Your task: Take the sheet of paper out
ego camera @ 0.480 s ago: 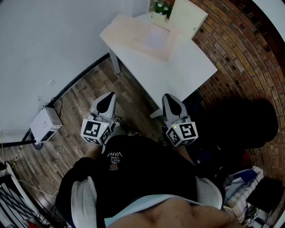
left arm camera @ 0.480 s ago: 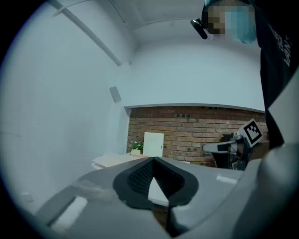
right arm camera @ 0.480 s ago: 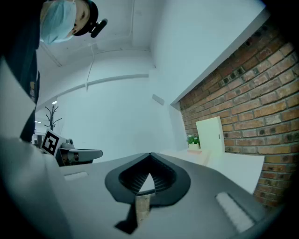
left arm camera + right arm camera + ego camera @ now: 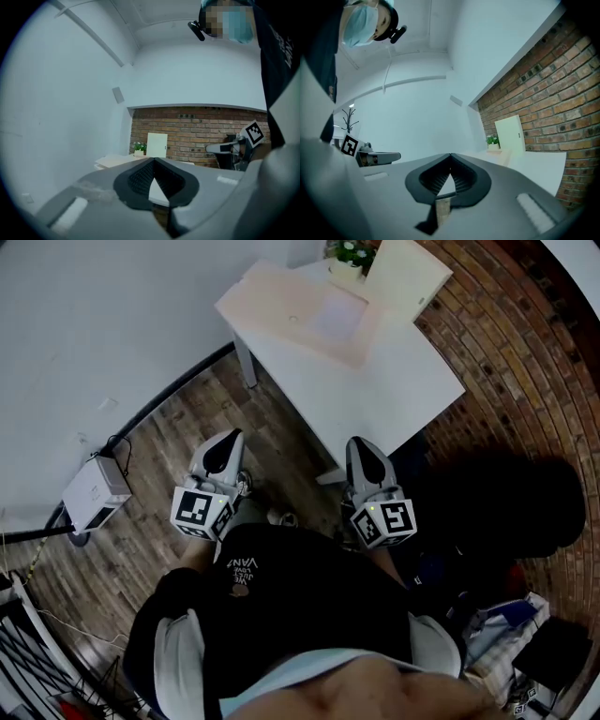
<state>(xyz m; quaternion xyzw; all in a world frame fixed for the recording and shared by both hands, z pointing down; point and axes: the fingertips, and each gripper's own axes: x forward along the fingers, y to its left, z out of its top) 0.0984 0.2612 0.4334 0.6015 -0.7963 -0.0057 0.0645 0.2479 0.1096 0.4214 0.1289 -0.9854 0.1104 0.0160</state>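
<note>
A white table point(image 4: 394, 399) stands ahead of me. On its far part lies a flat pale beige folder point(image 4: 281, 306) with a lighter rectangle point(image 4: 337, 320) on it; I cannot tell whether that is the sheet of paper. Behind it stand a cream panel point(image 4: 408, 273) and a small potted plant point(image 4: 352, 251). My left gripper point(image 4: 230, 442) and right gripper point(image 4: 359, 448) are held level in front of my body, short of the table, both shut with nothing in them. In the left gripper view the jaws point(image 4: 153, 159) meet tip to tip, as they do in the right gripper view point(image 4: 450, 154).
A white box-shaped device point(image 4: 94, 493) with cables sits on the wood floor at the left, by the white wall. A dark chair-like shape point(image 4: 506, 512) and bags point(image 4: 506, 624) are at the right. A brick wall point(image 4: 201, 131) rises behind the table.
The table sits slightly higher and further right in the head view. Both grippers stay shut and keep about the same places.
</note>
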